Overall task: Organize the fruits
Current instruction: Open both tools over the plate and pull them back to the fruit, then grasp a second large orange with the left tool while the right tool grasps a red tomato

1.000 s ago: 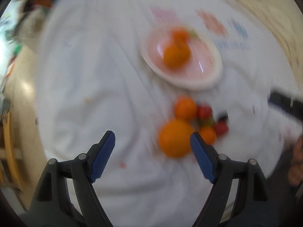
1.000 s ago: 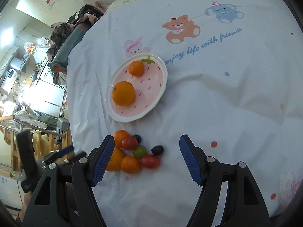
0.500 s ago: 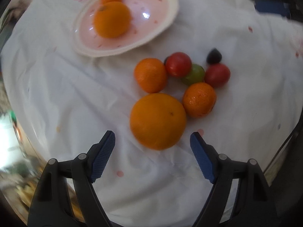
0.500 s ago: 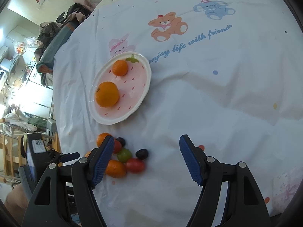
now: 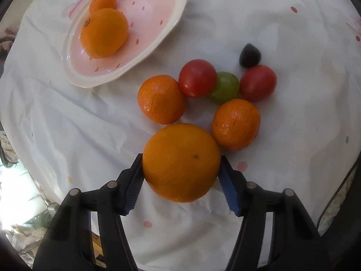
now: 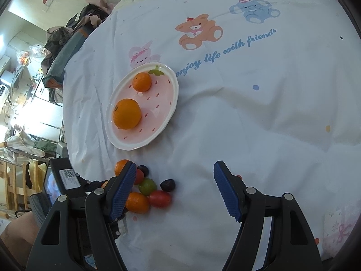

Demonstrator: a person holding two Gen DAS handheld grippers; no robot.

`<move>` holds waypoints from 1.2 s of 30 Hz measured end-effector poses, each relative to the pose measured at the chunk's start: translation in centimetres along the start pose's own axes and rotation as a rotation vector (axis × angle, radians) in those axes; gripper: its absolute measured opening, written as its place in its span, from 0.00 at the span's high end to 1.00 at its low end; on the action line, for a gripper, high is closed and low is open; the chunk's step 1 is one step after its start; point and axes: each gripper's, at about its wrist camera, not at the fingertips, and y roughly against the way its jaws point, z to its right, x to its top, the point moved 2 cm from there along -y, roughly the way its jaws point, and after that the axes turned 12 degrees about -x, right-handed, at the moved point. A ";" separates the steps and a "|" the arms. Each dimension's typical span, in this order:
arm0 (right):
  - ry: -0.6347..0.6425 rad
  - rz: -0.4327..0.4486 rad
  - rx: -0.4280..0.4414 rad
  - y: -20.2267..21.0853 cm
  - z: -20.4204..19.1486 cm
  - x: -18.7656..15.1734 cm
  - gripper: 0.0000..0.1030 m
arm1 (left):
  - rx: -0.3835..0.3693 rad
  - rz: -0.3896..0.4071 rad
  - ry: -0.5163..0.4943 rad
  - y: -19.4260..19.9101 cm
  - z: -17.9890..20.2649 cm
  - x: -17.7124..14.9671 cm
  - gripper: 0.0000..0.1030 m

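My left gripper point(image 5: 181, 169) is shut on a large orange point(image 5: 181, 162) that rests on the white cloth. Beyond it lie two mandarins point(image 5: 161, 99), two red tomatoes point(image 5: 197, 78), a green tomato point(image 5: 225, 88) and a dark plum point(image 5: 249, 55). A pink strawberry-shaped plate point(image 5: 158, 33) at the upper left holds an orange point(image 5: 103, 32) and a mandarin point(image 5: 102, 2). My right gripper point(image 6: 174, 180) is open and empty above the cloth, to the right of the fruit pile point(image 6: 146, 186). The plate point(image 6: 167, 117) also shows in the right wrist view.
The white cloth point(image 6: 248, 124) has cartoon animal prints and blue writing at the far side. Clothes and a bag point(image 6: 65, 45) lie past its left edge, with room clutter beyond. The left gripper's body point(image 6: 61, 180) shows at the lower left of the right wrist view.
My left gripper has moved down to the fruit pile and shut on the large orange. My right gripper has stayed open and drifted slightly.
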 end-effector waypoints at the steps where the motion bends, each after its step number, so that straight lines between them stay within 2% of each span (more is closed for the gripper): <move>1: -0.001 -0.003 0.001 0.0 0.0 0.0 0.28 | -0.013 0.010 0.013 0.0 0.3 -0.6 0.43; 5: 0.007 -0.008 -0.001 -0.1 -0.2 -0.1 0.28 | -0.069 0.084 0.109 1.9 -0.3 -2.3 0.44; 11: 0.044 -0.032 -0.017 -0.8 -1.0 -0.6 0.28 | -0.189 0.297 0.370 6.2 -2.9 -6.0 0.44; 15: 0.033 -0.136 0.048 -2.5 -1.2 -1.6 0.30 | -0.197 0.421 0.537 7.9 -4.1 -8.4 0.44; 18: 0.053 -0.205 0.065 -3.8 -1.8 -2.7 0.39 | -0.200 0.483 0.608 7.4 -5.4 -8.8 0.44; 20: 0.085 -0.224 0.049 -4.5 -2.5 -3.2 0.47 | -0.220 0.499 0.663 6.2 -6.0 -8.7 0.44; 23: 0.133 -0.240 0.027 -5.5 -3.6 -3.8 0.57 | -0.209 0.506 0.709 5.8 -7.1 -9.0 0.44; 28: 0.172 -0.265 -0.024 -7.2 -4.6 -4.2 0.57 | -0.181 0.530 0.718 5.8 -7.5 -9.0 0.44; 32: 0.184 -0.289 -0.019 -8.0 -5.0 -4.6 0.57 | -0.216 0.530 0.723 5.9 -7.5 -9.0 0.44; 36: 0.201 -0.285 -0.035 -8.4 -5.0 -4.7 0.57 | -0.215 0.531 0.712 6.1 -7.2 -8.9 0.44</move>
